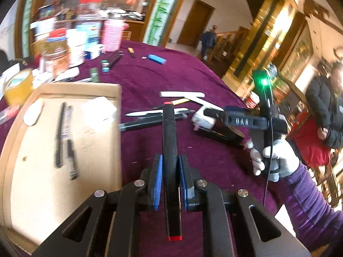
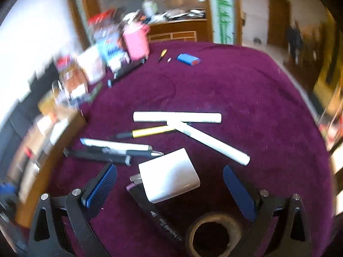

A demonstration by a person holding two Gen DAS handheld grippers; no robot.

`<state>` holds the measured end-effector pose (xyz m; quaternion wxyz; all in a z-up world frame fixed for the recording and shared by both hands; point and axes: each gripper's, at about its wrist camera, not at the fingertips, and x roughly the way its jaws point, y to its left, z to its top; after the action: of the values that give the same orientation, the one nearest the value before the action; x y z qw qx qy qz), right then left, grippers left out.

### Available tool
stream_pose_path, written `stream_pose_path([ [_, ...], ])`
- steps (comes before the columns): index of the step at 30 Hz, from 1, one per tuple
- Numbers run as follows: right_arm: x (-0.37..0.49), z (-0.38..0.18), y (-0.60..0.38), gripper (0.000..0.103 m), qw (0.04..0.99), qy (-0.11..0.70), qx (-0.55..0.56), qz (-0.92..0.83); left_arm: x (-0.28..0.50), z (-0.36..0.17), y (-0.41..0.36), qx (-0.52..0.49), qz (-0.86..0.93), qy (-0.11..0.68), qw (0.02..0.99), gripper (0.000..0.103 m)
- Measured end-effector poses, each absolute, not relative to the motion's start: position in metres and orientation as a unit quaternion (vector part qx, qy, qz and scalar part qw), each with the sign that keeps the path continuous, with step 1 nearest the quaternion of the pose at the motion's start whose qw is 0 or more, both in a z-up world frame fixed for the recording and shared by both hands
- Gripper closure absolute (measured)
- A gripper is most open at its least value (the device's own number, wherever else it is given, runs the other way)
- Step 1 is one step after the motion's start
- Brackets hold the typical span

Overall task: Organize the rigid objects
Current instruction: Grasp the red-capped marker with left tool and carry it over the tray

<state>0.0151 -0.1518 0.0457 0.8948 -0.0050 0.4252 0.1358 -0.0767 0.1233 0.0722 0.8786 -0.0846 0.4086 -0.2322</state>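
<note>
Gripping a black marker (image 1: 169, 141) in left fingers (image 1: 157, 184)

Beside the cardboard tray (image 1: 19, 141), two white tubes (image 2: 176, 117) lay crossed; one white charger (image 2: 169, 174); one tape roll (image 2: 211, 234); inside the tray, two dark pens (image 1: 60, 135); one blue box (image 2: 188, 59) far off.

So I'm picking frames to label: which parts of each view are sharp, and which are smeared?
Left wrist view: the black red-capped marker held by the left gripper is crisp; the jars and boxes at far left are smeared. Right wrist view: the white charger block is fairly sharp; the left edge blurs into streaks, and both views bend at the rim.
</note>
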Motion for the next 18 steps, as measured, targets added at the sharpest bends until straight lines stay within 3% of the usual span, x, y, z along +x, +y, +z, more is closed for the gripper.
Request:
stream_pose_path([
  [3, 0.018, 0.037, -0.133, 0.002, 0.887, 0.434, -0.077, 0.139, -0.076, 0.067, 0.151, -0.107, -0.211, 0.411, 0.881, 0.088],
  [4, 0.019, 0.035, -0.13, 0.006, 0.885, 0.434, -0.094, 0.139, -0.076, 0.066, 0.16, -0.113, -0.204, 0.412, 0.881, 0.088],
  [5, 0.02, 0.032, -0.127, 0.025, 0.883, 0.434, -0.107, 0.142, -0.076, 0.064, 0.165, -0.118, -0.199, 0.413, 0.881, 0.088],
  [18, 0.013, 0.061, -0.135, 0.024, 0.897, 0.418, -0.034, 0.137, -0.051, 0.048, 0.24, -0.14, -0.104, 0.446, 0.878, 0.088],
])
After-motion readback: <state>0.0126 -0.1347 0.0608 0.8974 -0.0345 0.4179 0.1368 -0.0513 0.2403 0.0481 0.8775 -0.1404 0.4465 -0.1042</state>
